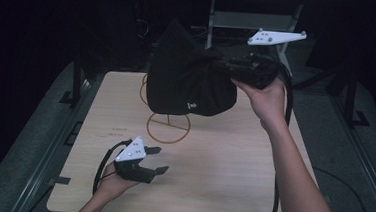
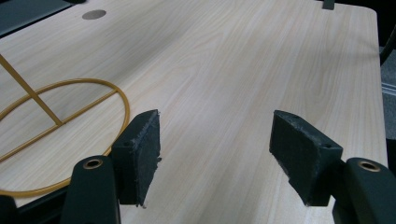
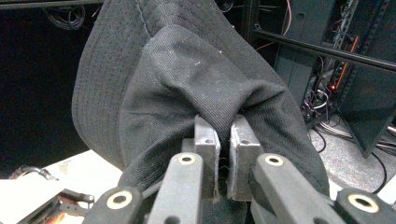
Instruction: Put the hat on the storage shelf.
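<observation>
High view: the right gripper [image 1: 228, 69] holds a black hat [image 1: 190, 78] up over the far part of the table [image 1: 222, 158], above a gold wire stand [image 1: 168, 127]. The left gripper [image 1: 156, 160] hovers low near the table's front left, jaws spread, nothing in them.
Left gripper view: jaws wide apart over bare wood; the stand's ring [image 2: 65, 135] lies to the left.
Right gripper view: jaws pinched tight on a fold of the hat [image 3: 187, 84].
</observation>
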`<state>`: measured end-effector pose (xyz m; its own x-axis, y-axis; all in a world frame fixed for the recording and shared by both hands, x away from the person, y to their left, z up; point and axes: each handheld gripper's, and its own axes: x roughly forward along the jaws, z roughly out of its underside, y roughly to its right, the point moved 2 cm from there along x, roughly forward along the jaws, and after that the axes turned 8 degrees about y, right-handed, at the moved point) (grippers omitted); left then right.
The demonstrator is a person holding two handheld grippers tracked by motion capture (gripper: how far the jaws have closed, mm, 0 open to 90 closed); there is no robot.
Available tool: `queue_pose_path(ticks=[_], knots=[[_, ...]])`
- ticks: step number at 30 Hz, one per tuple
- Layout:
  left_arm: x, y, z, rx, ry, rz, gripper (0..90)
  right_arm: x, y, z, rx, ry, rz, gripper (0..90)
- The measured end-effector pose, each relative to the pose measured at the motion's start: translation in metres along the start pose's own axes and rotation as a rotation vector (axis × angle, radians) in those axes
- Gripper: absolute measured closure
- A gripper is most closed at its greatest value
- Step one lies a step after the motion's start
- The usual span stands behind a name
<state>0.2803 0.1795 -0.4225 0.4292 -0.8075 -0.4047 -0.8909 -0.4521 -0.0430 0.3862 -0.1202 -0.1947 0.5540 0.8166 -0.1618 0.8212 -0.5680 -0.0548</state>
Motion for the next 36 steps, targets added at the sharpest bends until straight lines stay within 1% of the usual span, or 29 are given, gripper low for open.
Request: queue_pose_path(ticks=[2,3,6,7,8,9,10,11,12,13,14,15,17,20,24,25,26,27,28,31,34,36], knots=[[0.001,0.0,0.0,-0.005,0.0,0.002,33.0,0.009,-0.001,-0.007,-0.011,0.003,-0.008,84.2],[0.001,0.0,0.0,-0.005,0.0,0.002,33.0,0.009,-0.001,-0.007,-0.011,0.003,-0.008,84.2],[0.002,0.001,0.0,-0.008,-0.002,0.005,33.0,0.02,-0.002,-0.014,-0.017,-0.005,-0.019,84.1],[0.002,0.001,0.0,-0.008,0.001,0.006,33.0,0.024,-0.003,-0.016,-0.016,-0.01,-0.021,84.1],[0.001,0.0,0.0,-0.008,-0.001,0.005,33.0,0.033,-0.003,-0.019,-0.016,-0.019,-0.027,84.1],[0.001,0.0,0.0,-0.008,-0.001,0.005,33.0,0.037,-0.003,-0.02,-0.023,-0.028,-0.028,84.1],[0.001,0.0,0.001,-0.008,0.005,0.005,33.0,0.037,-0.003,-0.02,-0.023,-0.028,-0.028,84.1],[0.001,0.0,0.0,-0.008,0.001,0.005,33.0,0.042,-0.004,-0.021,-0.021,-0.035,-0.029,84.1],[0.001,-0.001,0.0,-0.011,0.01,0.003,33.0,0.05,-0.003,-0.023,-0.029,-0.044,-0.032,84.0],[0.001,-0.001,0.0,-0.011,0.01,0.003,33.0,0.054,-0.002,-0.024,-0.028,-0.046,-0.031,84.0],[0.001,-0.001,0.0,-0.009,0.008,0.005,33.0,0.054,-0.002,-0.024,-0.028,-0.046,-0.031,84.0],[0.002,0.0,0.001,-0.009,0.009,0.005,33.0,0.062,-0.001,-0.026,-0.025,-0.054,-0.035,84.0],[0.002,0.001,0.0,-0.001,-0.002,0.011,33.0,0.07,0.0,-0.027,-0.027,-0.063,-0.032,83.9],[0.004,0.002,0.0,-0.006,0.0,0.017,33.0,0.082,0.002,-0.029,-0.024,-0.089,-0.024,83.8],[0.005,0.003,0.0,-0.012,0.007,0.022,33.0,0.099,0.006,-0.032,-0.019,-0.114,-0.026,83.5],[0.005,0.003,0.0,-0.006,0.003,0.023,33.0,0.104,0.006,-0.033,-0.021,-0.122,-0.024,83.5],[0.005,0.003,0.0,-0.006,0.003,0.023,33.0,0.104,0.006,-0.033,-0.021,-0.122,-0.024,83.5],[0.005,0.003,0.0,-0.01,0.008,0.023,33.0,0.112,0.007,-0.034,-0.027,-0.135,-0.024,83.4],[0.005,0.003,0.0,-0.01,0.008,0.022,33.0,0.116,0.007,-0.035,-0.038,-0.137,-0.022,83.4],[0.004,0.002,0.0,-0.009,0.007,0.023,33.0,0.127,0.007,-0.035,-0.04,-0.146,-0.031,83.3],[0.005,0.003,-0.001,-0.011,0.01,0.023,33.0,0.136,0.005,-0.034,-0.031,-0.147,-0.034,83.3],[0.005,0.004,-0.001,-0.003,0.006,0.028,33.0,0.142,0.005,-0.033,-0.021,-0.151,-0.037,83.2]])
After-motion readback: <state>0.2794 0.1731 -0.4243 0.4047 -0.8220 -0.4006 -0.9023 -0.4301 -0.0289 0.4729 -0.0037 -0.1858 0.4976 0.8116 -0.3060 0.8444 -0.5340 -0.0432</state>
